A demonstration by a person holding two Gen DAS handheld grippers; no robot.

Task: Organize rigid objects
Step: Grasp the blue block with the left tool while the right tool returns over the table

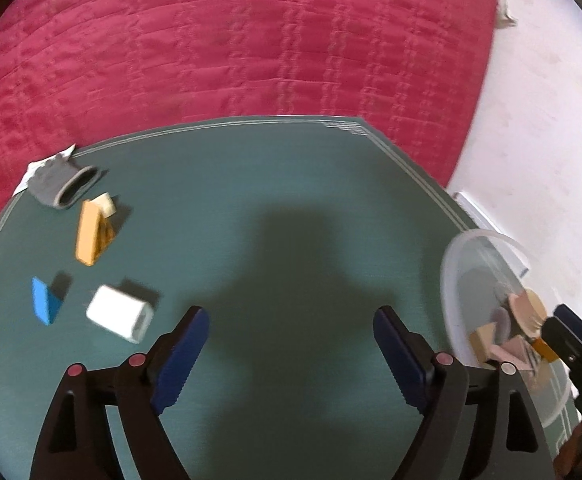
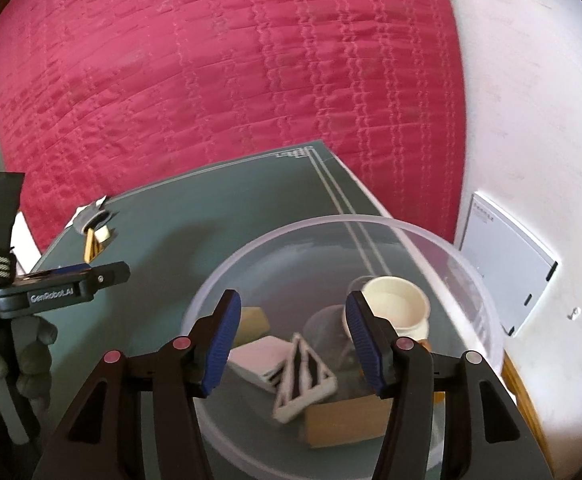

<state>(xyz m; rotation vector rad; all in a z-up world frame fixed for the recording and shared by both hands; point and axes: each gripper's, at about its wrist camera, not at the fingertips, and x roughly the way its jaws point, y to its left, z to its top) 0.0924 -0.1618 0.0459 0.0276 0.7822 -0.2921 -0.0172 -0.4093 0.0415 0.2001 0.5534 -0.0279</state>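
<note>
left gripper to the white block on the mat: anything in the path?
Nothing visible. The left gripper is open and empty over bare green mat; the white block lies just left of its left finger, apart from the blue wedge and orange block.

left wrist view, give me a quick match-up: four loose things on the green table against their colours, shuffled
Things:
1. wedge
2. tall block
3. hollow sleeve lying on its side
4. rounded box nearest the left gripper

Colours:
a. white
b. grey
c. blue
d. orange

Pairs: 1-c, 2-d, 3-b, 4-a
</note>
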